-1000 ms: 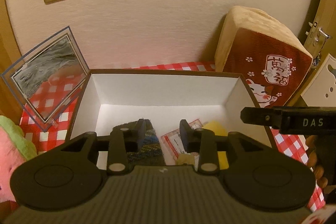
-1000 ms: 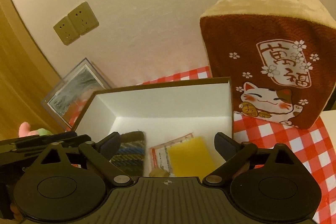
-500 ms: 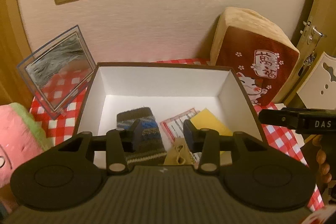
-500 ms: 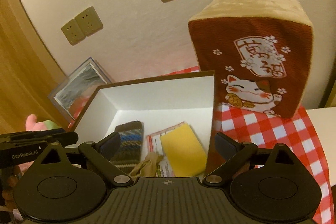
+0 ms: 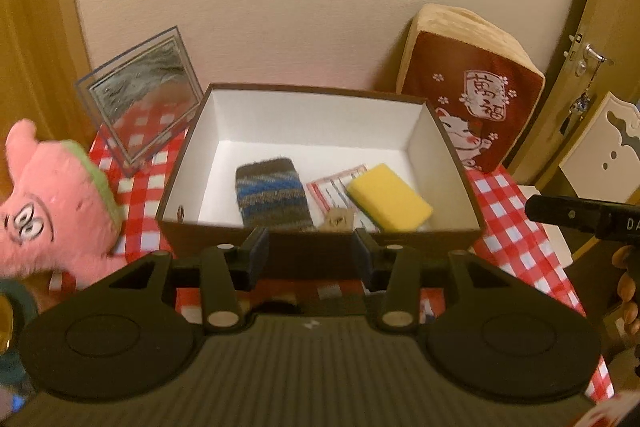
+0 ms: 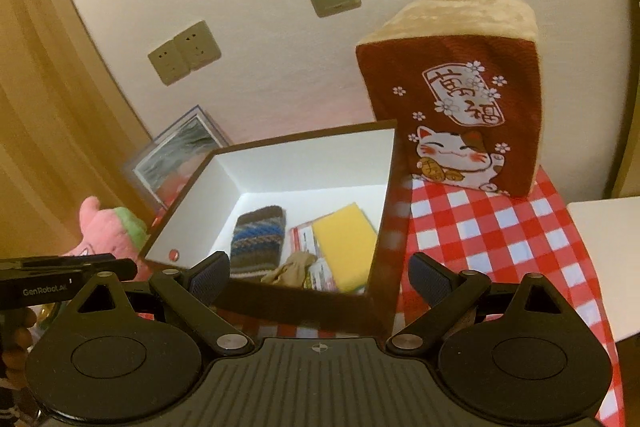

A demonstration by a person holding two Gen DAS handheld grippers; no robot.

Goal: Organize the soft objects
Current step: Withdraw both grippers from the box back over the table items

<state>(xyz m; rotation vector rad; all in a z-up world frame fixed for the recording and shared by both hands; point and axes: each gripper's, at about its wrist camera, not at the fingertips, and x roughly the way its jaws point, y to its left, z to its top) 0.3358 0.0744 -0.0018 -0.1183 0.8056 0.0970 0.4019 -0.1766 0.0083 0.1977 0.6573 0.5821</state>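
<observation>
Knitted sock (image 5: pixel 273 194) in box (image 5: pixel 320 99), beyond left gripper (image 5: pixel 311 254) | gripper part-open, opening, empty

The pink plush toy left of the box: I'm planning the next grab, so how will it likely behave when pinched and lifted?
The pink plush toy looks fuzzy and stuffed, so it would probably squash under the tongs and need a deep pinch. It seems light for its bulk, though its limbs may droop. It lies slumped on the checked cloth, so a push would likely drag it rather than roll it.
</observation>
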